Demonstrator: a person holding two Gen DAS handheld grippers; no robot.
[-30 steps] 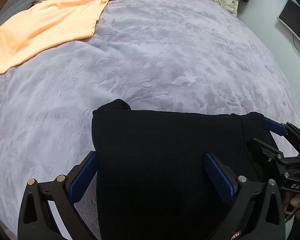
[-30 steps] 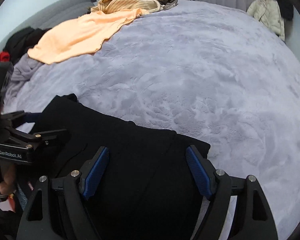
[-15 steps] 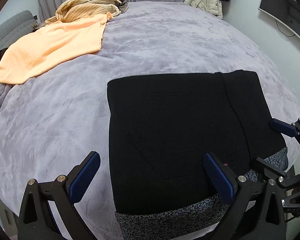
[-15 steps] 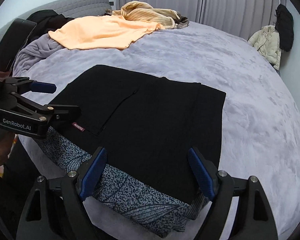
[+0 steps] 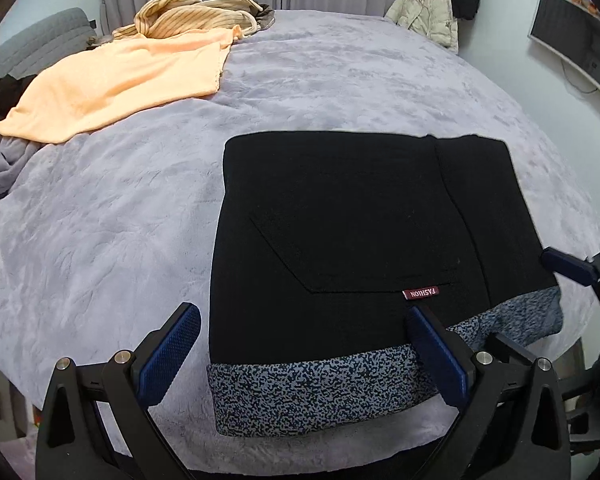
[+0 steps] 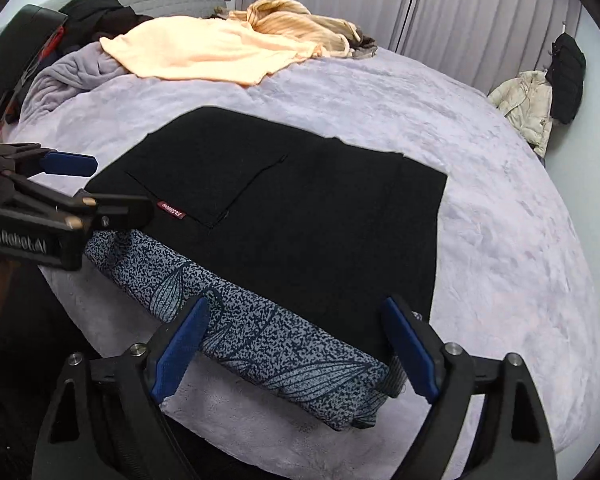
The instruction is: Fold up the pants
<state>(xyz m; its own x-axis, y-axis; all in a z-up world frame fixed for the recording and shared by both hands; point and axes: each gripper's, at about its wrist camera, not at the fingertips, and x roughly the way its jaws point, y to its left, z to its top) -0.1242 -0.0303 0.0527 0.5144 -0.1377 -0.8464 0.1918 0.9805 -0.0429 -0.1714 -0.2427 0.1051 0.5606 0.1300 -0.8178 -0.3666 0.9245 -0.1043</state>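
Note:
Black pants (image 5: pixel 360 220) lie folded flat in a rectangle on the lilac bed cover (image 5: pixel 100 248), a red label by the pocket. Their near edge rests on a blue-speckled, leaf-patterned fabric (image 5: pixel 320 388). My left gripper (image 5: pixel 304 354) hovers open over that near edge, touching nothing. In the right wrist view the pants (image 6: pixel 300 208) and speckled fabric (image 6: pixel 280 344) lie below my right gripper (image 6: pixel 296 348), whose jaws are opening with nothing pressed between them. The left gripper (image 6: pixel 88 186) shows at the left there.
A peach garment (image 5: pixel 112 84) and a striped beige one (image 5: pixel 188 16) lie at the far left of the bed. Grey bedding (image 5: pixel 0 164) bunches at the left. A pale jacket (image 5: pixel 428 12) hangs beyond the bed, and a screen (image 5: pixel 572 40) is on the right wall. The bed's edge runs just below both grippers.
Both grippers have drawn back from the pants toward the bed's near edge and lifted a little. The whole folded rectangle and the speckled fabric have come into view. The right jaws stand slightly wider.

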